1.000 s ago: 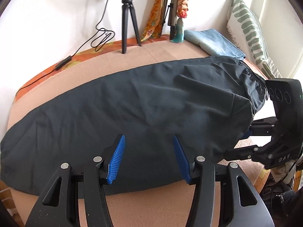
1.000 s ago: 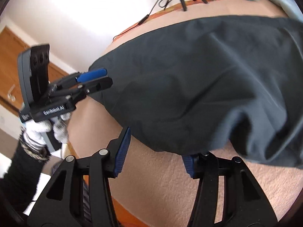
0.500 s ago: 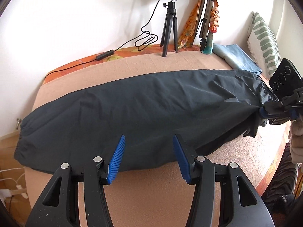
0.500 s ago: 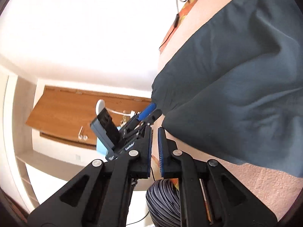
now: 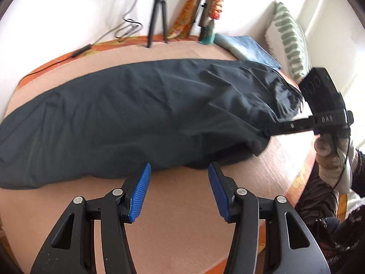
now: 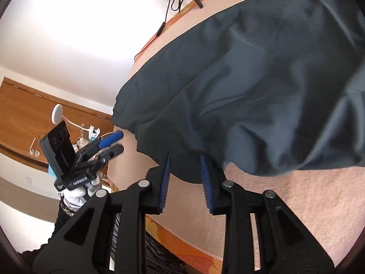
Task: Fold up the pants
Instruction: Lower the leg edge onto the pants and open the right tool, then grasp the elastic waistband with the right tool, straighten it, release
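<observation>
Dark grey pants (image 5: 141, 109) lie lengthwise on a peach-covered bed, folded along their length; they also fill the right wrist view (image 6: 262, 80). My left gripper (image 5: 179, 171) is open and empty, just in front of the pants' near edge at mid-length. It shows at the left of the right wrist view (image 6: 114, 142), beyond the cuff end. My right gripper (image 6: 185, 159) has its jaws partly apart around a fold of the near edge near the waist. In the left wrist view it (image 5: 265, 131) touches the waist end's lower corner.
A tripod (image 5: 157, 16), a cable (image 5: 102, 36), a folded blue cloth (image 5: 246, 48) and a striped pillow (image 5: 289, 45) sit at the far side of the bed. The bed's orange edge (image 5: 301, 178) runs at the right. A wooden door (image 6: 27, 118) stands beyond the cuff end.
My right gripper was shut half a second ago and now stands partly apart at the pants' near edge. My left gripper has swung back toward the pants, still open.
</observation>
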`<state>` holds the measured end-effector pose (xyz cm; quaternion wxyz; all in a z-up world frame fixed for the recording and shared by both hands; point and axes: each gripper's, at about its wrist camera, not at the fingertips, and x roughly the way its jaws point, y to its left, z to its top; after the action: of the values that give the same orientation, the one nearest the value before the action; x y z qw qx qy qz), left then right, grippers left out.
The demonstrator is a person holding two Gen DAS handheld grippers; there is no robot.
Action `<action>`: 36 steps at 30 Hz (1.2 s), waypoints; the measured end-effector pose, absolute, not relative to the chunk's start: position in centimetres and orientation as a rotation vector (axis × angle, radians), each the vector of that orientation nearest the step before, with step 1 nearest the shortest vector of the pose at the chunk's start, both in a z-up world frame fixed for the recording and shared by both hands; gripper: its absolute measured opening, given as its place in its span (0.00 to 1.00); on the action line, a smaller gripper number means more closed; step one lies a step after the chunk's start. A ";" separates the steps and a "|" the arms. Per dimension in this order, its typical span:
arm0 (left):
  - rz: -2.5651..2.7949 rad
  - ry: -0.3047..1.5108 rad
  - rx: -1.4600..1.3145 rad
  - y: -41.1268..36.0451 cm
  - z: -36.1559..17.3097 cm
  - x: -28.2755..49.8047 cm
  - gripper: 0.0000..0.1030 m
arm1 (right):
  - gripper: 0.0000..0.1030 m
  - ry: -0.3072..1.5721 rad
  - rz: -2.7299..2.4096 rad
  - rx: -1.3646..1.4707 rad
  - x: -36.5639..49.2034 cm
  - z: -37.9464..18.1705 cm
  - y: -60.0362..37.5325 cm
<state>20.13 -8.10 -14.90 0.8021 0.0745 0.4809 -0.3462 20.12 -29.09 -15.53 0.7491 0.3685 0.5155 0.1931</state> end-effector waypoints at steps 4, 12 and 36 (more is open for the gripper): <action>-0.858 1.032 0.226 -12.2 -14.7 17.6 0.50 | 0.45 1.070 0.308 0.817 17.8 -14.6 -32.9; -0.905 1.051 0.188 -17.6 -16.3 17.7 0.53 | 0.70 0.919 -0.083 0.912 10.6 -13.0 -46.1; -0.955 1.090 0.089 -19.4 -15.0 19.0 0.01 | 0.24 0.761 -0.293 1.155 11.7 -17.5 -55.6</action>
<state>18.99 -19.37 -14.97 0.7479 0.0406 0.4984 -0.4366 11.68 -55.62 -17.47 0.7604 0.5304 0.3497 -0.1348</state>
